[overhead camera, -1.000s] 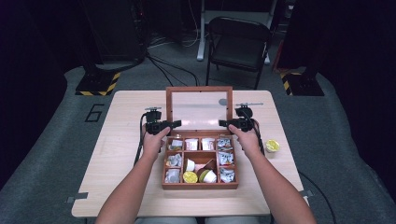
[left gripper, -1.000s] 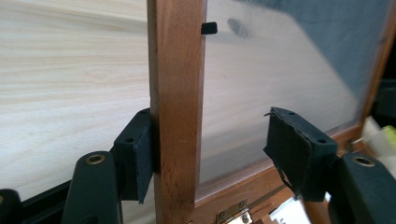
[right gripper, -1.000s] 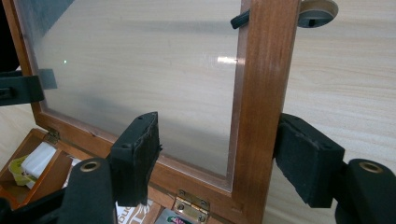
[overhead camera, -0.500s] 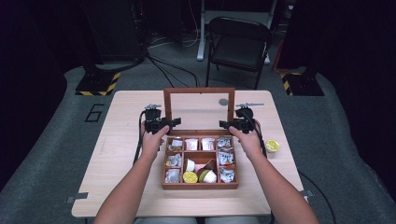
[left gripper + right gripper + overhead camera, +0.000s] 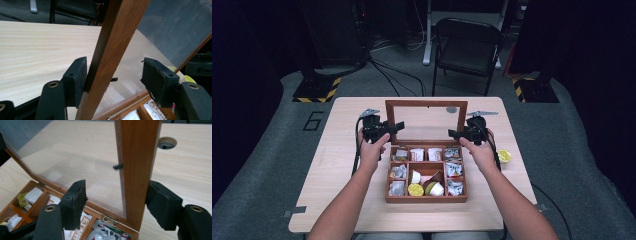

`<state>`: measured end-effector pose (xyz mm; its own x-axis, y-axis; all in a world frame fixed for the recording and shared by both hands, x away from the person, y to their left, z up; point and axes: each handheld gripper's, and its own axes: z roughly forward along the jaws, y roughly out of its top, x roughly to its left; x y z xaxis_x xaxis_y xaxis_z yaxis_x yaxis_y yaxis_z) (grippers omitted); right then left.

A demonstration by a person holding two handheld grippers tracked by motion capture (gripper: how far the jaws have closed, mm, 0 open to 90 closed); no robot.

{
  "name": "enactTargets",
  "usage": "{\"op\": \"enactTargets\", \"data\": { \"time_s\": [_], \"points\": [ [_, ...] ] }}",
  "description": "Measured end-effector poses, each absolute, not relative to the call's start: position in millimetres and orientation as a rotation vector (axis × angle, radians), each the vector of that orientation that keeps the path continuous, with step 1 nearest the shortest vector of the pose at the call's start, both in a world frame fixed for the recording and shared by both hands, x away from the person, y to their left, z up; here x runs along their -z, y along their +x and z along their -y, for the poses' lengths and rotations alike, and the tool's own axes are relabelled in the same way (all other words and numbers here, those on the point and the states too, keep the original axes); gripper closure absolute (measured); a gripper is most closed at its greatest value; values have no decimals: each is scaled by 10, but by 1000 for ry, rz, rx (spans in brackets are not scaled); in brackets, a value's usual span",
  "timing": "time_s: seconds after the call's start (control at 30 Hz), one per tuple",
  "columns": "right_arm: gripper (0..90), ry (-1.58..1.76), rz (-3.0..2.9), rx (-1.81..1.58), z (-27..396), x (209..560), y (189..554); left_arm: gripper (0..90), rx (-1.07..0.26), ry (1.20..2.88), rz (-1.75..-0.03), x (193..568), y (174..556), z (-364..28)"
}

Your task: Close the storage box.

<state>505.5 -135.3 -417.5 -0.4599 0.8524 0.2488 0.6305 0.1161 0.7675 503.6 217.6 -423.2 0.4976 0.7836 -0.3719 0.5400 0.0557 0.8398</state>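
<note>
A wooden compartment box holds sachets and small pods, and its glass lid stands raised at the back. My left gripper is at the lid's left side rail. In the left gripper view the rail runs between my jaws, which have just been closing. One pad touches the wood while the other stands off in front of the glass. My right gripper straddles the right rail. There the jaws have one pad against the rail's outer edge and the other apart.
A yellow pod lies on the table right of the box. A round cable hole is in the tabletop behind the lid. A folding chair stands beyond the far edge.
The lid's top edge sits a little lower in the high view than a second ago. Both hands stay at its side rails.
</note>
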Motion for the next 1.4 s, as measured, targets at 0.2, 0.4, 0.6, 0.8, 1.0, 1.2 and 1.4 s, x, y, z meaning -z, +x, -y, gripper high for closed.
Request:
{"op": "enactTargets", "data": {
  "time_s": [0.2, 0.4, 0.6, 0.8, 1.0, 1.2, 1.4],
  "points": [
    [358, 1440, -2119, -1310, 1387, 4039, 4990, 363, -271, 1623, -1122, 4169, 4947, -2195],
    [365, 1409, -2131, -1324, 1405, 3932, 4923, 356, -300, 1633, -1076, 4086, 4840, -2203],
    [365, 1366, -2127, -1342, 1403, 3857, 4822, 349, -307, 1640, -1033, 4003, 4729, -2219],
    [374, 1300, -2137, -1323, 1396, 3782, 4698, 343, -279, 1615, -1009, 4020, 4621, -2271],
    [371, 1255, -2146, -1324, 1403, 3730, 4570, 341, -271, 1626, -989, 4015, 4516, -2306],
    [370, 1239, -2149, -1343, 1430, 3695, 4473, 346, -279, 1618, -964, 3961, 4408, -2352],
    [375, 1239, -2154, -1358, 1478, 3697, 4382, 349, -287, 1649, -970, 3913, 4289, -2358]
  ]
}}
